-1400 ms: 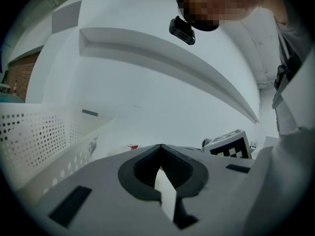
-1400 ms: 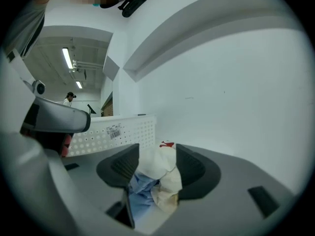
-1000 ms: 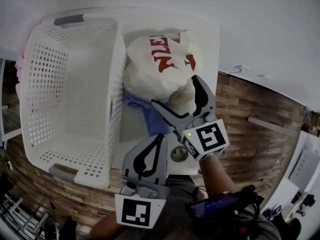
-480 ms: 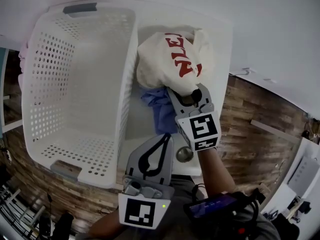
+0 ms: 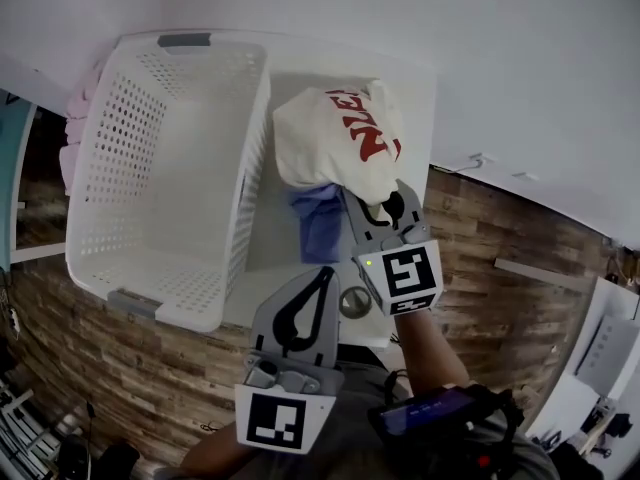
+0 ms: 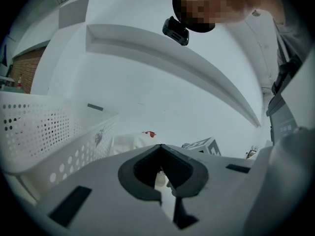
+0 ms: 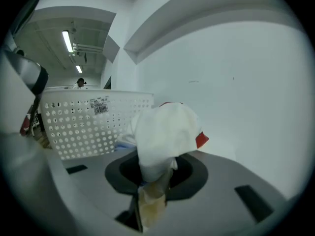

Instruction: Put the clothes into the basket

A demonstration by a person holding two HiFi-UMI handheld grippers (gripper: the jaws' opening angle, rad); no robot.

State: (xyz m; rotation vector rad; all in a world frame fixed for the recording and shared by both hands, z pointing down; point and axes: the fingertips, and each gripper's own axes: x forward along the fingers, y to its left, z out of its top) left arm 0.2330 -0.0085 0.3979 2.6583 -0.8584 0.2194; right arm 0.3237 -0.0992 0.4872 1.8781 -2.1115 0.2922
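Vs a sec ago: R gripper (image 5: 378,204) had its jaws spread wide round the near edge of the white garment (image 5: 330,143). They've just been closing and now clamp a bunched fold of that cloth. The R gripper view shows fabric squeezed btwn the jaws and ballooning out beyond them. The garment's near edge is gathered up at the jaws, and more of the blue garment (image 5: 318,223) shows beneath it than before. L gripper (image 5: 322,276) is much as it was: jaws together, nothing in them, held close to the person, nearer than the R one and to its left. Basket (image 5: 110,168) looks unmoved on the counter (image 5: 275,258); only the framing has shifted w/ the head.

Both garments are outside the basket, on the counter to its right. The white one lies up against the basket's right wall, red lettering up, w/ the blue one partly under it.

Edges/room: the basket takes the counter's left part. The garments fill the strip btwn its right wall and the counter's right edge, w/ only a thin bare margin on that side. Bare counter lies nearer the person, btwn the blue garment and the near edge, where a round metal fitting (image 5: 352,304) sits just beside the R gripper's body. Wall (image 5: 520,68) runs close behind basket and garments. Past the right and near edges is wood-plank floor (image 5: 500,308). The basket's top is open, its right rim just beside the held garment.
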